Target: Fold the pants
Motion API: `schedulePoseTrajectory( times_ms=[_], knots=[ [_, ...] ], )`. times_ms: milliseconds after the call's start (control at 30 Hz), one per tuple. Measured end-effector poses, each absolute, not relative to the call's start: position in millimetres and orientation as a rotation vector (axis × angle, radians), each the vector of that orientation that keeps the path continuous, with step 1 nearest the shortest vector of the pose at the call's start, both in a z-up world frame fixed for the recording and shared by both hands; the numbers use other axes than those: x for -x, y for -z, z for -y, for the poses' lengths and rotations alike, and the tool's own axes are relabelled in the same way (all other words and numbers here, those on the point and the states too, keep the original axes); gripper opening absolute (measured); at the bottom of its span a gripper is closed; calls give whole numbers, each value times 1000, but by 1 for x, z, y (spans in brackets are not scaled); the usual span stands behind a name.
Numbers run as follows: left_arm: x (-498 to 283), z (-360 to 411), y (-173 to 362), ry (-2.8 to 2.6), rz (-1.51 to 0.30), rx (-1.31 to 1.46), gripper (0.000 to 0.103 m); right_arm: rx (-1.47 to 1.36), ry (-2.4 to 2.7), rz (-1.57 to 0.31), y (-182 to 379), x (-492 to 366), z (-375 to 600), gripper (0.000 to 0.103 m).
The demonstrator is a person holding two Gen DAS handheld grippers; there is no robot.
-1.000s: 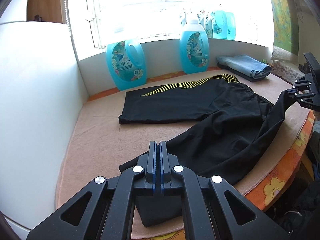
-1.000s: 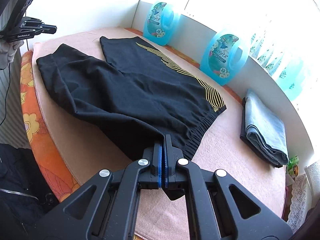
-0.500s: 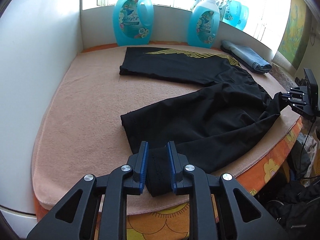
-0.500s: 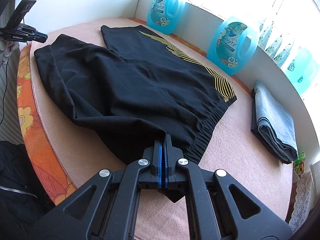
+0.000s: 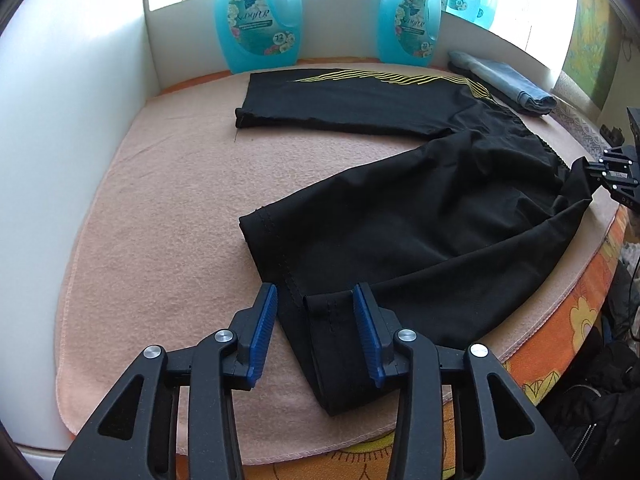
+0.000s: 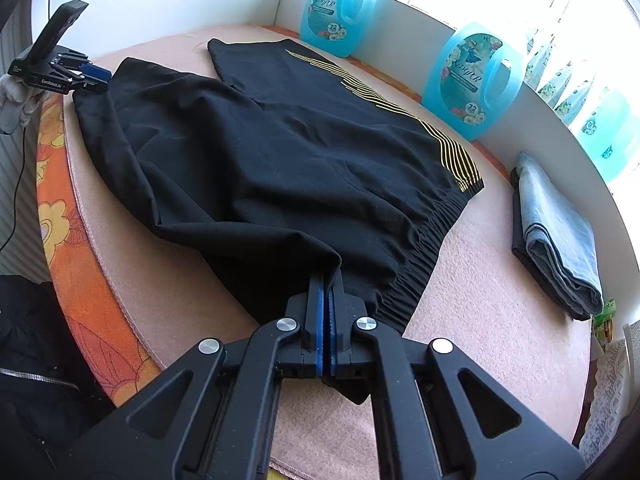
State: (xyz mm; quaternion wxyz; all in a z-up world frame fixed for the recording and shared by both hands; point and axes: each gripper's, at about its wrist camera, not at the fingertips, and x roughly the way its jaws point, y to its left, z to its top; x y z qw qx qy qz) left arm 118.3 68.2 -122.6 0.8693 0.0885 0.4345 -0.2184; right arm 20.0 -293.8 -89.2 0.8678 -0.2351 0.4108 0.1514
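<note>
Black pants (image 5: 420,208): spread on the pink blanket (image 5: 160,208). Your left gripper (image 5: 316,320): jaws opening, leg hem loose between them. Your right gripper (image 6: 326,288): clamped tight on waistband.

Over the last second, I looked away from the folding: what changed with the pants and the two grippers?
The left gripper let go of the pant leg: its jaws are opening, and the hem now lies flat on the towel between them, no longer lifted. The right gripper stays clamped on the waistband. The bottles and folded jeans have not moved.
</note>
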Motion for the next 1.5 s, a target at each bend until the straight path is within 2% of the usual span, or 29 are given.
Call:
schedulePoseTrajectory(
  times_ms=[233,333,533,700,900,1000,1067,1133,1500],
  knots=[
    [-117,-65,123,459,-891,-213,38,488,-318,-860,90,-20,294,1],
    [-115,-62,123,468,-888,-223,31,482,-315,-861,90,-20,295,1],
    [-110,-53,122,466,-868,-282,24,477,-312,-862,89,-19,296,1],
    [-103,-41,121,430,-826,-398,24,473,-309,-867,89,-16,298,1],
    [-102,-40,121,444,-828,-400,23,467,-305,-866,88,-14,299,1],
    [-102,-43,122,448,-833,-374,23,466,-304,-868,88,-14,299,1],
    [-104,-46,122,459,-841,-330,9,466,-304,-868,89,-14,299,1],
    [-104,-46,123,462,-838,-299,5,464,-304,-868,89,-14,300,1],
    [-90,-74,80,389,-653,-72,4,462,-271,-858,83,-9,302,1]
  ],
)
